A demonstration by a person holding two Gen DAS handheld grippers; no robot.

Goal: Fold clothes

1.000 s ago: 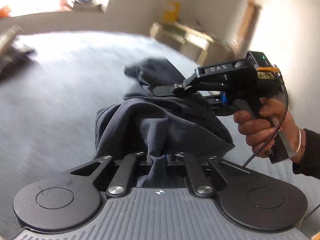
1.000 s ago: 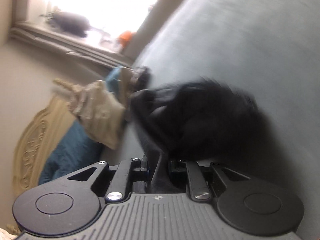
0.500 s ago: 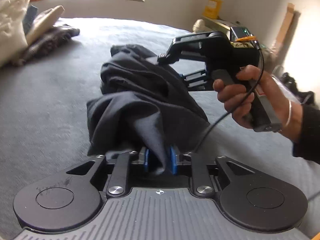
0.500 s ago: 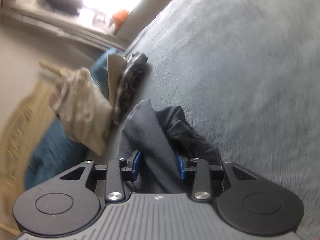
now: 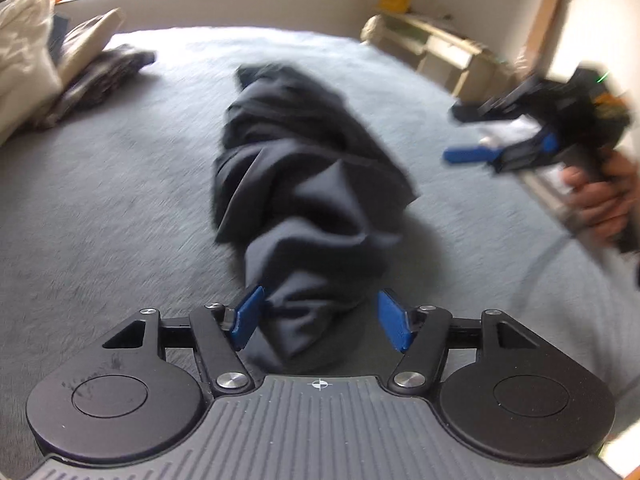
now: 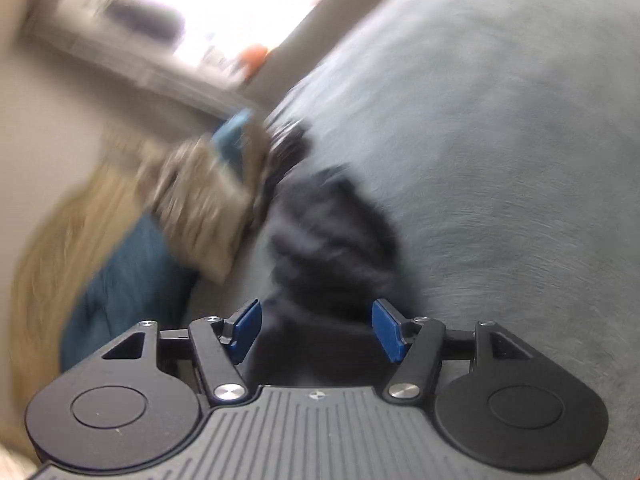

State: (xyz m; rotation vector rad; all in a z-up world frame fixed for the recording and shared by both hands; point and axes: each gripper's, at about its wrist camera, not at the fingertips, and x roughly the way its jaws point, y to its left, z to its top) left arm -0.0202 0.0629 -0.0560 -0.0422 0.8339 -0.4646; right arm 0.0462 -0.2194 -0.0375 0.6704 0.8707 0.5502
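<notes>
- Both grippers have let go since half a second ago — the left gripper (image 5: 320, 318) has spread its blue pads wide, and the right gripper (image 5: 466, 134) has pulled away from the garment (image 5: 308, 184) to the right edge of the left view.
- Left gripper sits low over the bed (image 5: 100, 208), pointing along the garment; a fold of cloth lies between its parted pads, touching the left one.
- Right gripper, held in a hand (image 5: 600, 204), hovers above the bed, well apart from the cloth, its fingers parted and empty.
- In the right view its pads (image 6: 386, 330) also stand wide, the blurred dark garment (image 6: 332, 248) just ahead between them.
- Garment lies crumpled in a long heap mid-bed.
- Around it — pillows (image 5: 24, 60) and a dark folded cloth (image 5: 100, 80) far left, a wooden shelf (image 5: 440, 52) far right; nothing blocks the heap.
</notes>
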